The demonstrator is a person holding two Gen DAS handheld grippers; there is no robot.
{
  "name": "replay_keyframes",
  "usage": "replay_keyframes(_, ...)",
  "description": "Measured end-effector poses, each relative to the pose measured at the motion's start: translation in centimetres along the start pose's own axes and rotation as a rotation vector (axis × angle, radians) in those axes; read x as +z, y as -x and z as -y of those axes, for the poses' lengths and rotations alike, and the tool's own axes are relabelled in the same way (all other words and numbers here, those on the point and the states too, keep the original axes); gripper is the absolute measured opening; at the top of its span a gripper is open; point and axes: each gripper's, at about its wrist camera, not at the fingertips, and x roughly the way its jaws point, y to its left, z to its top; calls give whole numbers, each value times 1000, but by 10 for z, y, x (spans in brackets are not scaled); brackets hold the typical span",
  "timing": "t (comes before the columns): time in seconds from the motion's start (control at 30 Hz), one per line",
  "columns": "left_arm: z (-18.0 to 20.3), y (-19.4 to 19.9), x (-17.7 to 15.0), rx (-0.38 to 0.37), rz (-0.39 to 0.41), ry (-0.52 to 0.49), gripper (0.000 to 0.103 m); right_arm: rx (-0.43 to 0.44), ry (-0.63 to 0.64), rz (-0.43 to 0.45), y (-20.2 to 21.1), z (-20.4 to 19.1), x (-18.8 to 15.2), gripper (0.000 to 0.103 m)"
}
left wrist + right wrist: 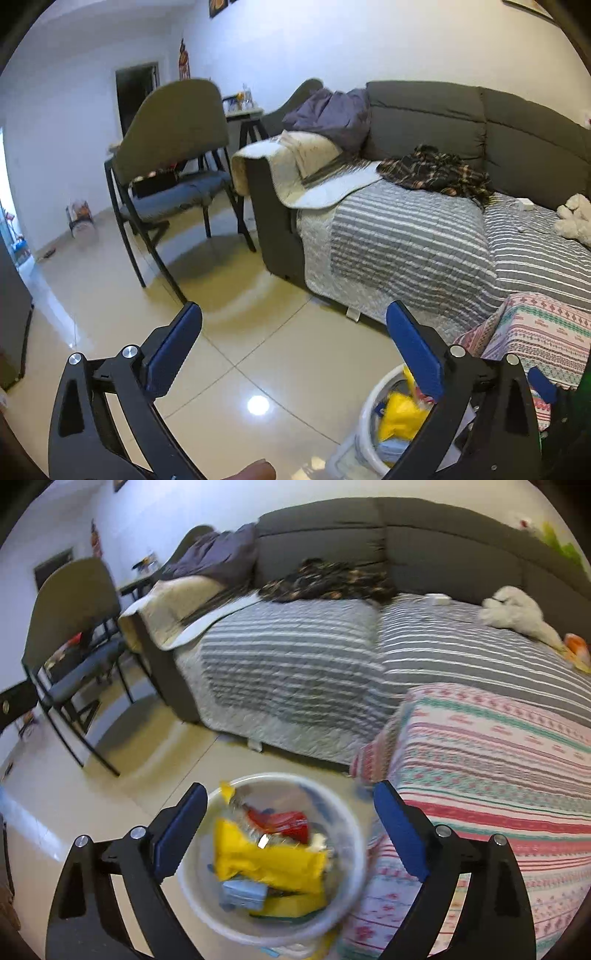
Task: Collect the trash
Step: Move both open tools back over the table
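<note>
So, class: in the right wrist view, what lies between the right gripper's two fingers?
The white trash bin sits below the open right gripper, holding a yellow wrapper and a red wrapper. The fingers grip nothing.

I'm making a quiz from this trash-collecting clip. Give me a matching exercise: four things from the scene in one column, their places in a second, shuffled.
Things:
1. yellow wrapper
2. white plush toy
3. dark plaid garment
4. chair

Places:
A. on the floor left of the sofa
B. inside the white bin
C. at the sofa's backrest, on the striped cover
D. on the striped cover, far right

Pairs: 1-B, 2-D, 3-C, 4-A
</note>
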Motion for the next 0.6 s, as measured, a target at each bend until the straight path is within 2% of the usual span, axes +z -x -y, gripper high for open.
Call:
replay_keyframes(0.1, 16, 15, 1, -24, 35, -26, 96, -44, -24, 25, 16, 22, 5, 95)
replay_keyframes(0.27, 46, 37, 0, -35, 40, -64, 96, -102, -60, 60, 44, 60, 9, 95)
replay_keyframes(0.5, 92, 73, -1, -147, 48, -56, 96, -201, -100, 132, 94, 120, 6, 96)
replay_keyframes(0.6, 116, 92, -1, -181, 84, -63, 96, -257, -119, 169, 120, 151, 3, 96)
